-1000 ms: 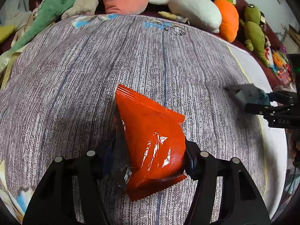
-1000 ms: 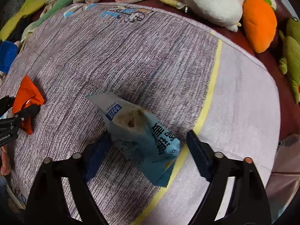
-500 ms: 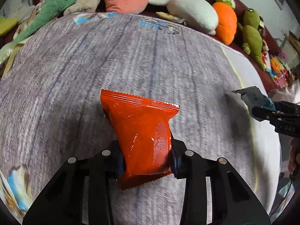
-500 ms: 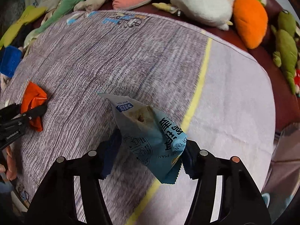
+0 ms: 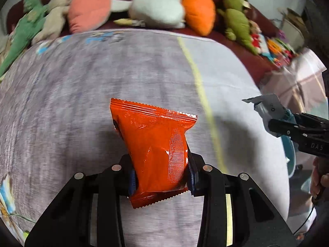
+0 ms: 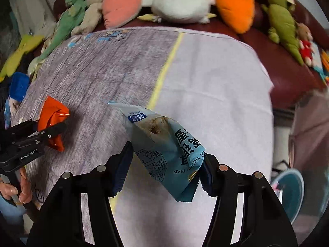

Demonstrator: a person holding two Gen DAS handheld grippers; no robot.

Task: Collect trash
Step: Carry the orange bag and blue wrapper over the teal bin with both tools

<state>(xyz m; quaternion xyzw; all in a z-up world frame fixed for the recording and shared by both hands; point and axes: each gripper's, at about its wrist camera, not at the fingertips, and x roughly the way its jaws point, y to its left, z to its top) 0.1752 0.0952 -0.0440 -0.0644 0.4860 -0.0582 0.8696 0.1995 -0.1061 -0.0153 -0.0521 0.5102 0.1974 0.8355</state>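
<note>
The left gripper (image 5: 161, 178) is clamped on a crinkly orange-red foil snack packet (image 5: 156, 148) at lower centre of its view; the right gripper (image 6: 164, 171) pinches a torn pale-blue plastic snack wrapper (image 6: 162, 150), both held above the grey-and-white bedspread (image 6: 216, 86)

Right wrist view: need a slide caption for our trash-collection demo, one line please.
Right gripper jaws clamp a blue snack wrapper above the bedspread; left gripper holds an orange wrapper.

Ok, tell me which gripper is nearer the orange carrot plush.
Right, by a judgement. The right gripper, shut on the blue packet, is over the bed's white side, nearer the carrot plush. The left gripper, holding the orange packet, sits further left.
</note>
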